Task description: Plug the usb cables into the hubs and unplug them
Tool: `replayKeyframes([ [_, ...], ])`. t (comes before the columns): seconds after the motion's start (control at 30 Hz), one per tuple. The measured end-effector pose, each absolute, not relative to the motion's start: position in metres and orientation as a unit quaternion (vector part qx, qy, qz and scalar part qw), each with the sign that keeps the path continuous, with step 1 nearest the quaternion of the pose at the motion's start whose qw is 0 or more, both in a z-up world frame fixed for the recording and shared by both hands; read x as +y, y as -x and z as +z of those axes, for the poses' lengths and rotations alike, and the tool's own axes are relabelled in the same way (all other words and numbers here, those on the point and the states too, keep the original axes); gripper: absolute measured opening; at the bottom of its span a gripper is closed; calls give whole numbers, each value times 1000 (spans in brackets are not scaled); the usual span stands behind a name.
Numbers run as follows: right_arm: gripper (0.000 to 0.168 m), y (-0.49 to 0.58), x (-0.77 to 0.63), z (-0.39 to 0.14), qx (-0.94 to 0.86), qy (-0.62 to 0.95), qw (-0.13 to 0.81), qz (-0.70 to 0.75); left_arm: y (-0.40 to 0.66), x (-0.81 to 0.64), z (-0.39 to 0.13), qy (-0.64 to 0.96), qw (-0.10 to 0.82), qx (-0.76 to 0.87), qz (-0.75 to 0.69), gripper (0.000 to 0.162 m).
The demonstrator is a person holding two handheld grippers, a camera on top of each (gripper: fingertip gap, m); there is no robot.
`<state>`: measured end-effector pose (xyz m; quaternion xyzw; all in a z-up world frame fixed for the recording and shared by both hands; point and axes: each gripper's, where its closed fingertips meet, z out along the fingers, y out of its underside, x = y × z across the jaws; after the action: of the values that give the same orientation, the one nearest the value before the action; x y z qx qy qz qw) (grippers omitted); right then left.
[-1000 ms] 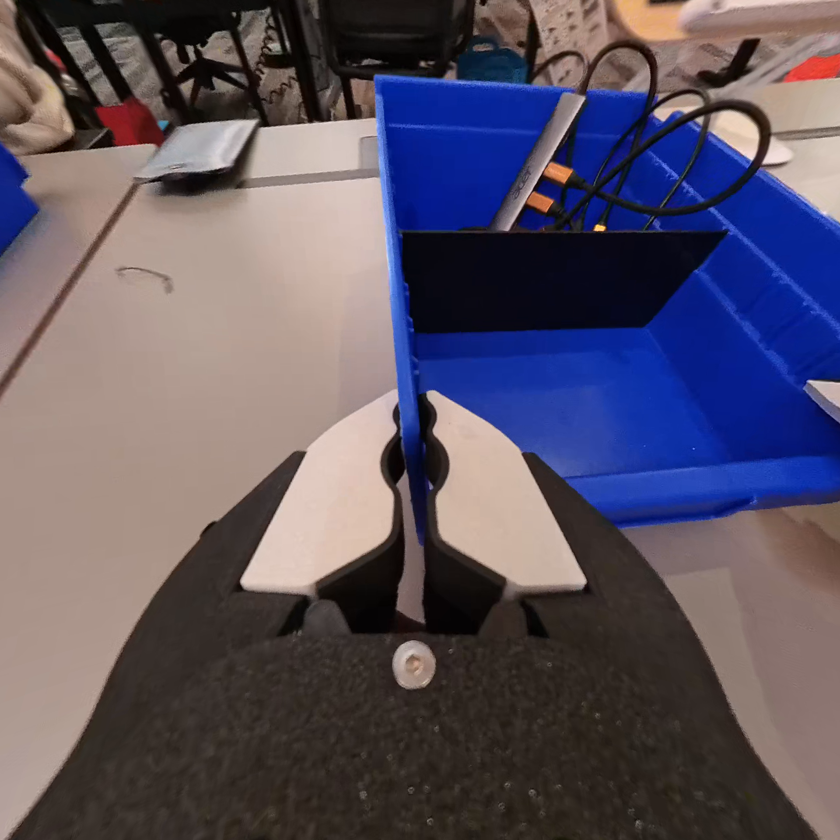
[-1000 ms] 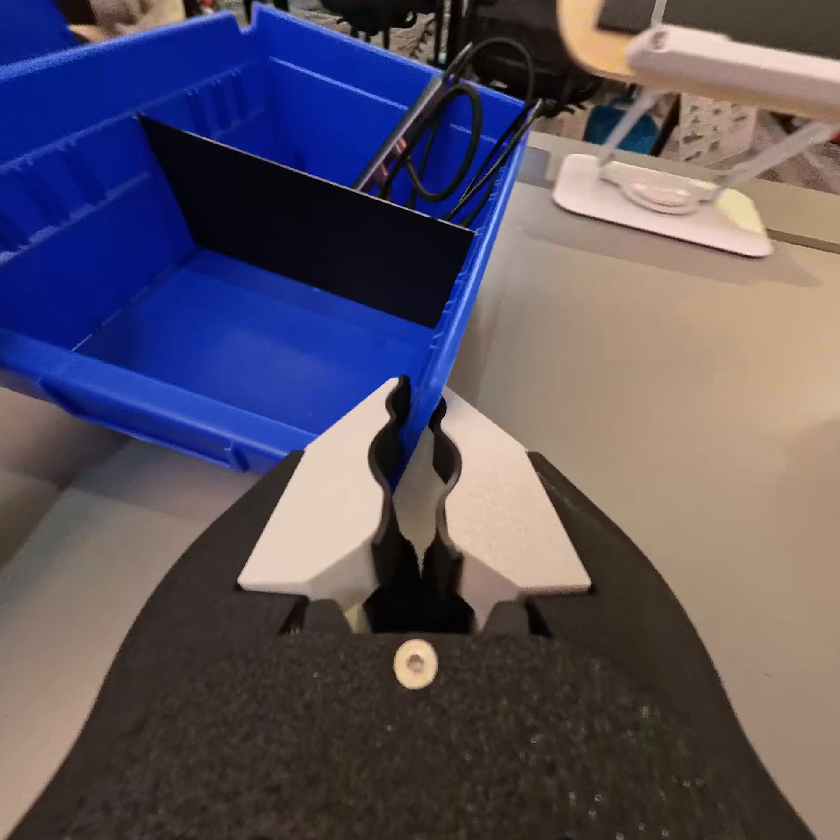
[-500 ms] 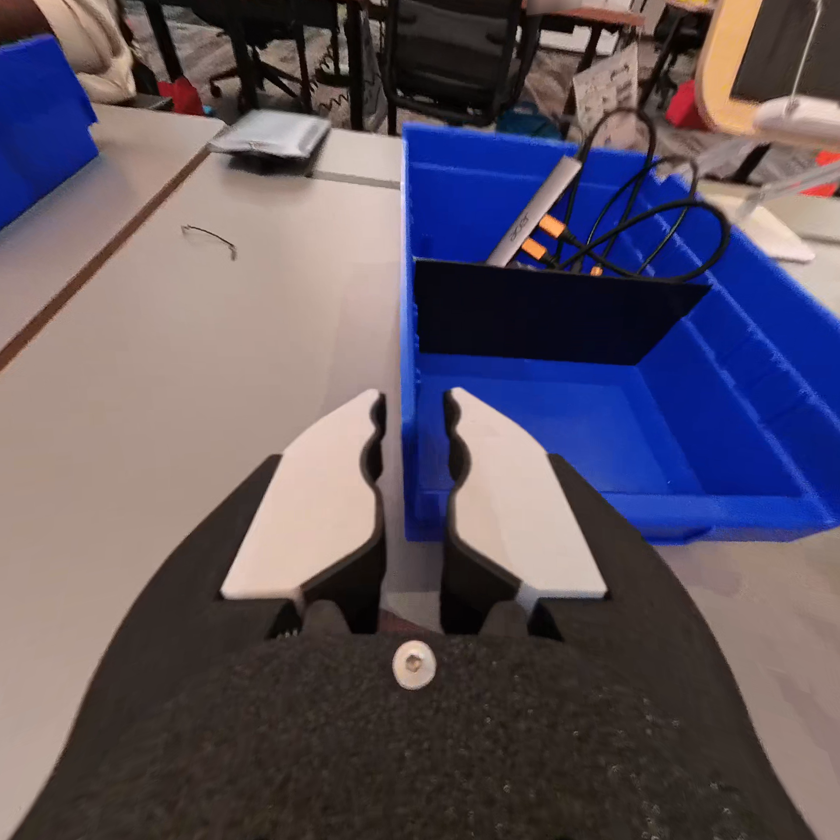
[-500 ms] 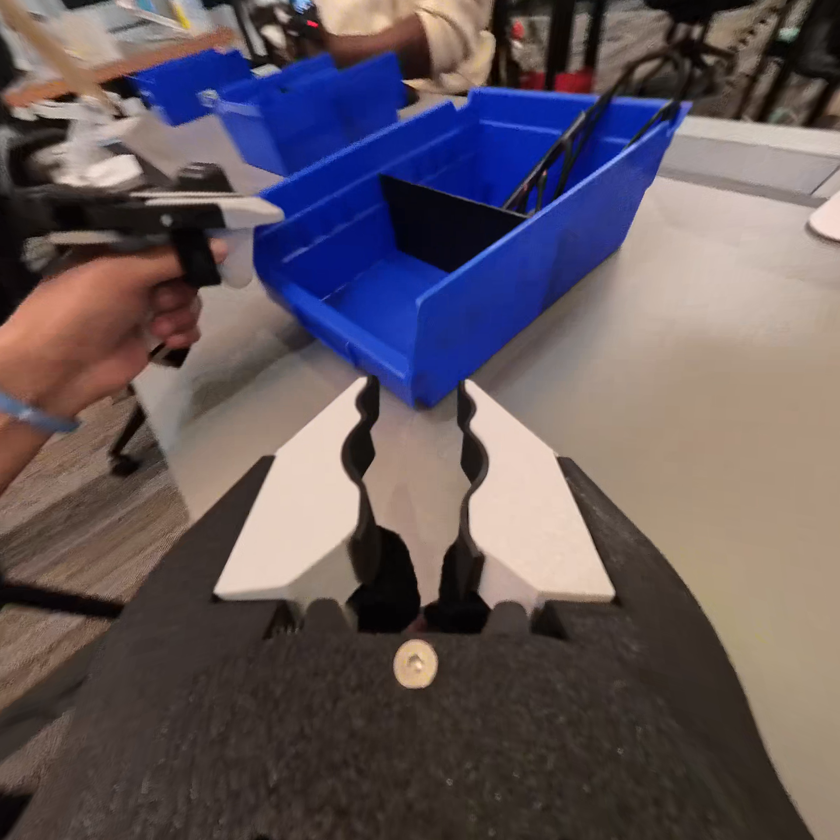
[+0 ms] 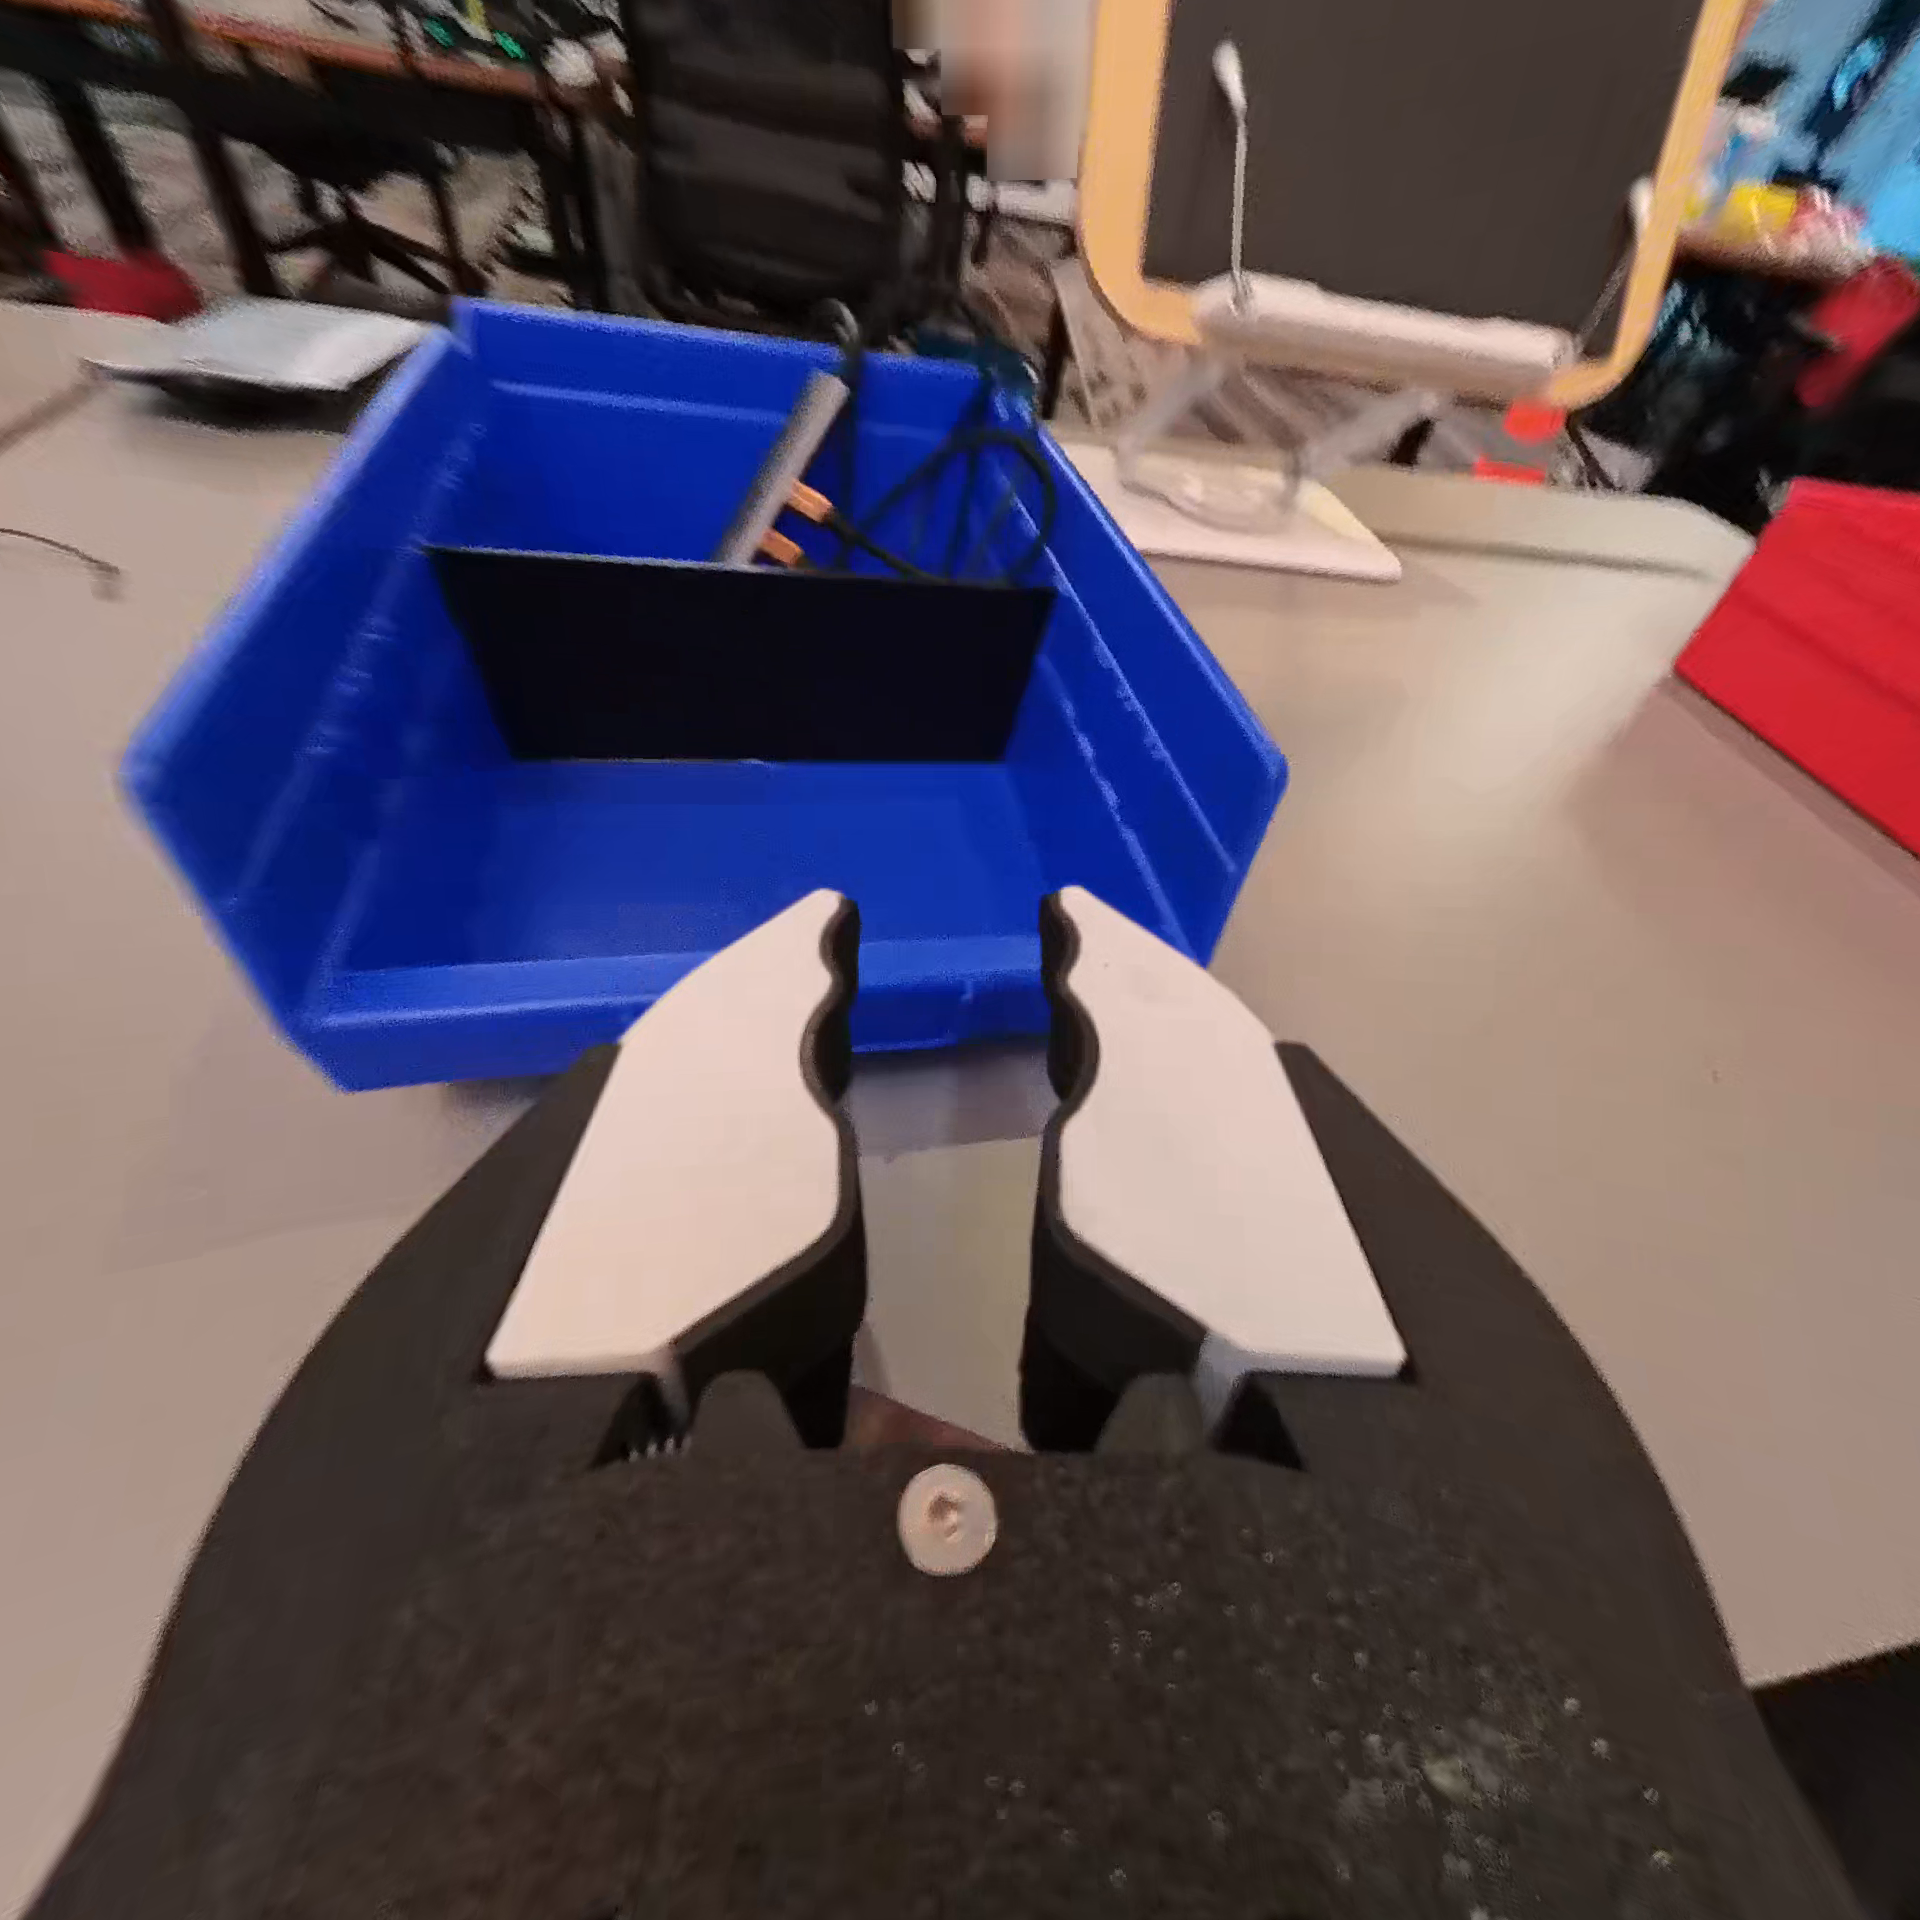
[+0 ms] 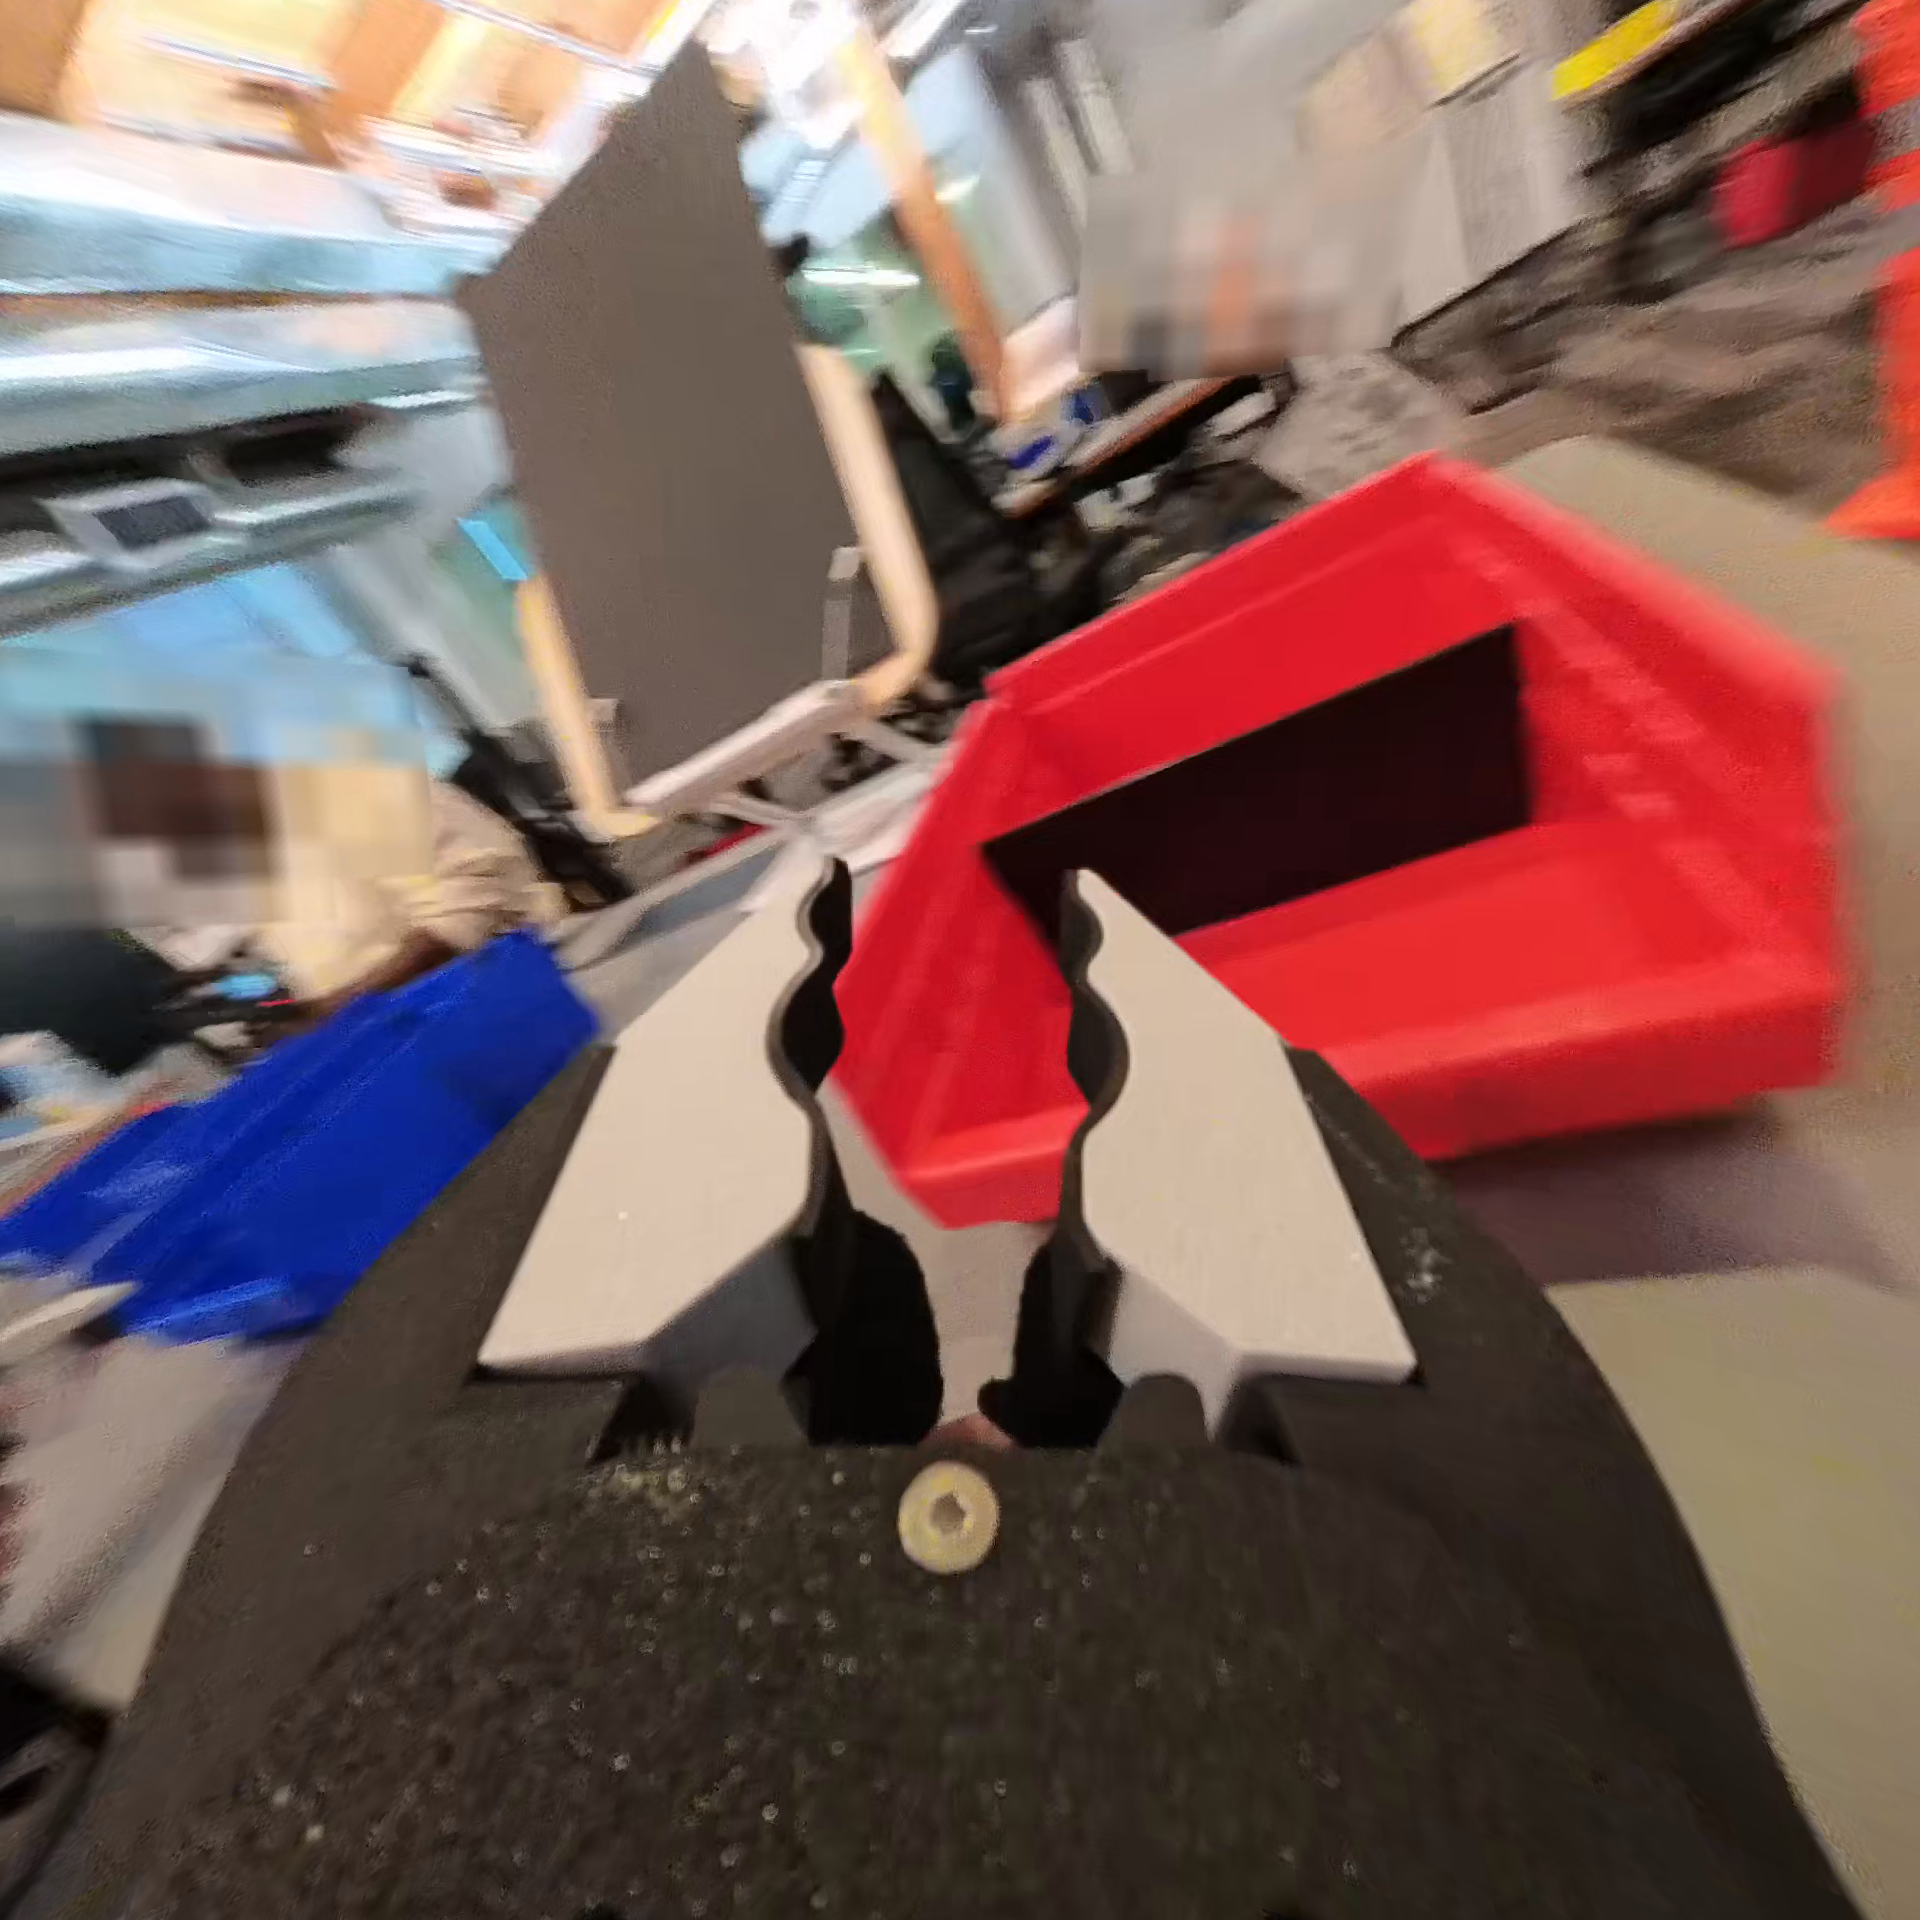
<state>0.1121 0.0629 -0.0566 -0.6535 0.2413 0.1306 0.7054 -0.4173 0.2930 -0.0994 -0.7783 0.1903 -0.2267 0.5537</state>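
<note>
On the grey table (image 5: 1455, 883), a blue bin (image 5: 260, 748) sits just ahead of the left gripper (image 5: 948, 914), whose fingers are spread apart and hold nothing. A black divider (image 5: 727, 665) crosses the bin from side to side; the near compartment is bare, and behind the divider a slim grey hub (image 5: 790, 457) leans upright with black cables (image 5: 977, 499) looped beside it. Its long axis runs away from the camera. A red bin (image 5: 1829, 665) edges in at the far right. The right wrist view, heavily blurred, shows that red bin (image 6: 1714, 1060) close ahead, with its own dark divider (image 6: 1299, 790), and the blue bin (image 6: 312, 1122) off to the left. The right gripper (image 6: 951, 904) is also spread and empty.
</note>
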Motion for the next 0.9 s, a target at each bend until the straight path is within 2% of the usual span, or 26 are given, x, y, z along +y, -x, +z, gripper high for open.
replayKeyframes([
  [0.13, 45, -149, 52, -105, 265, 732, 627, 13, 395, 297, -105, 772, 532, 238, -254, 33],
  [0.3, 42, -124, 61, -106, 196, 764, 613, -47, 381, 293, -105, 759, 522, 262, -289, 31],
  [0.67, 33, -80, 69, -85, 136, 749, 647, -44, 367, 279, -105, 736, 529, 345, -244, 32],
  [0.8, 32, -41, 77, -71, 93, 736, 670, -20, 351, 266, -85, 724, 453, 396, -336, 33],
  [0.9, 32, -9, 86, -67, 51, 732, 679, 11, 356, 290, -67, 731, 404, 441, -329, 36],
])
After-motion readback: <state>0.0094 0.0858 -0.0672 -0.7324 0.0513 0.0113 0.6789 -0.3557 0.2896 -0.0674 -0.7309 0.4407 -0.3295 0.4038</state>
